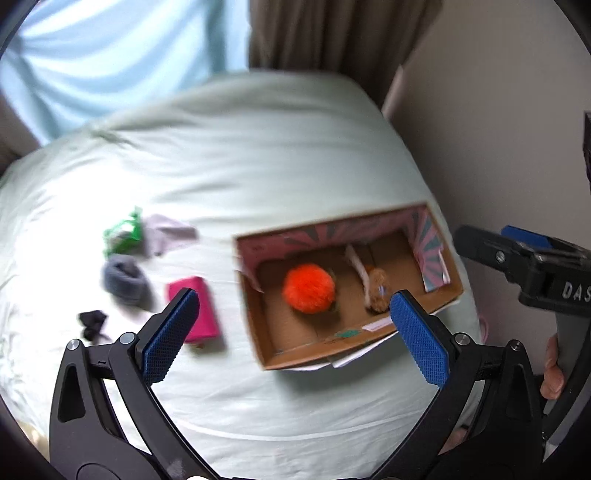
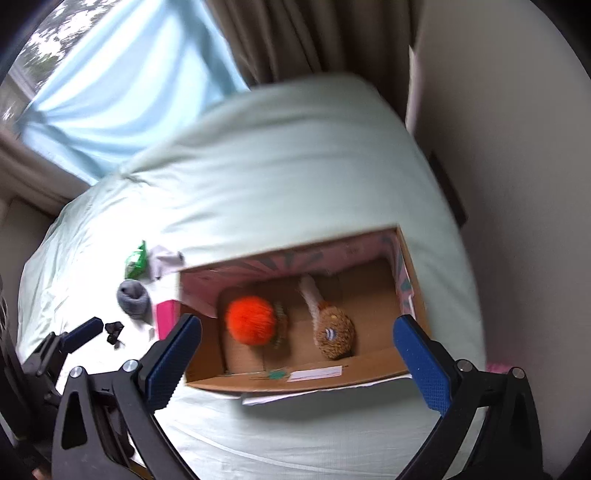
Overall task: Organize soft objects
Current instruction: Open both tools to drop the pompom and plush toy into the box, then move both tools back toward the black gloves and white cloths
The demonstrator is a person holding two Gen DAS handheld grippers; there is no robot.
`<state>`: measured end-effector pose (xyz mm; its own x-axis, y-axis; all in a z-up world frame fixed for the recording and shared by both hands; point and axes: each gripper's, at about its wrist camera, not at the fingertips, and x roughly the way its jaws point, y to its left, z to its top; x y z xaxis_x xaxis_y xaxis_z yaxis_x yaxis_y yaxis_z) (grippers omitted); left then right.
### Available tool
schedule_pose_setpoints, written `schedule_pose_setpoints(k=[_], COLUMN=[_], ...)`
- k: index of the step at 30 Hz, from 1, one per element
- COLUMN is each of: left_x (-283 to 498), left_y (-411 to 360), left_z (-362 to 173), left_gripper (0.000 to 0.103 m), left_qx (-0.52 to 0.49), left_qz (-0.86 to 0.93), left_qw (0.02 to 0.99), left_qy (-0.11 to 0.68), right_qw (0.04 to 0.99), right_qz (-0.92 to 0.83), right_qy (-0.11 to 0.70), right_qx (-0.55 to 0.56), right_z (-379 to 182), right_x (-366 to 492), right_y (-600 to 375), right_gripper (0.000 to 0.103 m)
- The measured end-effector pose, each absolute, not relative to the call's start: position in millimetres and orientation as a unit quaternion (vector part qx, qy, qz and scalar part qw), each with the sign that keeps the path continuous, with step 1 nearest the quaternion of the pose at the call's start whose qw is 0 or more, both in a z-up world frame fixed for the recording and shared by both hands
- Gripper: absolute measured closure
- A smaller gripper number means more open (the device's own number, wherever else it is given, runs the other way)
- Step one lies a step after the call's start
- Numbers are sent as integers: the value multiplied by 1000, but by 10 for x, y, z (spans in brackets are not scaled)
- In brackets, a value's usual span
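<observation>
An open cardboard box (image 1: 448,295) (image 2: 404,363) lies on the pale green bed (image 1: 240,166) (image 2: 277,184). Inside are a fluffy orange ball (image 1: 309,283) (image 2: 251,320) and a brown plush toy (image 1: 378,290) (image 2: 334,334). Left of the box lie a pink folded cloth (image 1: 201,306) (image 2: 165,315), a grey rolled sock (image 1: 123,278) (image 2: 133,295), a small black piece (image 1: 92,321) (image 2: 114,328), a green item (image 1: 123,232) (image 2: 136,258) and a pale lilac cloth (image 1: 168,232) (image 2: 164,260). My left gripper (image 1: 295,338) is open and empty above the bed. My right gripper (image 2: 297,363) is open and empty above the box.
A beige wall (image 1: 498,129) (image 2: 517,147) runs along the bed's right side. A blue curtain (image 1: 110,55) (image 2: 122,81) and a brown curtain (image 1: 332,33) (image 2: 314,37) hang behind the bed. The right gripper body (image 1: 535,266) shows in the left wrist view; the left gripper (image 2: 70,341) shows in the right wrist view.
</observation>
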<state>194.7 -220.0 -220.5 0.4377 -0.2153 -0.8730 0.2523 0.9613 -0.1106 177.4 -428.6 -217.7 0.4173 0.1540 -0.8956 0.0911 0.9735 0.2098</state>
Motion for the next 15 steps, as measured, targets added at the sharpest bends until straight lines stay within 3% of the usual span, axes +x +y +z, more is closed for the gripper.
schedule_pose_setpoints(k=[9,15], left_x=[1316,929], left_y=[-1089,-350], left_z=[-1395,-1124], left_gripper=[0,0], left_qx=[-23,-21], left_qz=[-81,-32], left_qw=[897,918], left_qy=[434,396], right_qw=[889,907], right_qz=[64,84], right_qy=[452,413], right_qx=[26,10], right_z=[-1308,-1052], right_x=[1241,935], right_y=[-3389,-2868], right_gripper=[0,0])
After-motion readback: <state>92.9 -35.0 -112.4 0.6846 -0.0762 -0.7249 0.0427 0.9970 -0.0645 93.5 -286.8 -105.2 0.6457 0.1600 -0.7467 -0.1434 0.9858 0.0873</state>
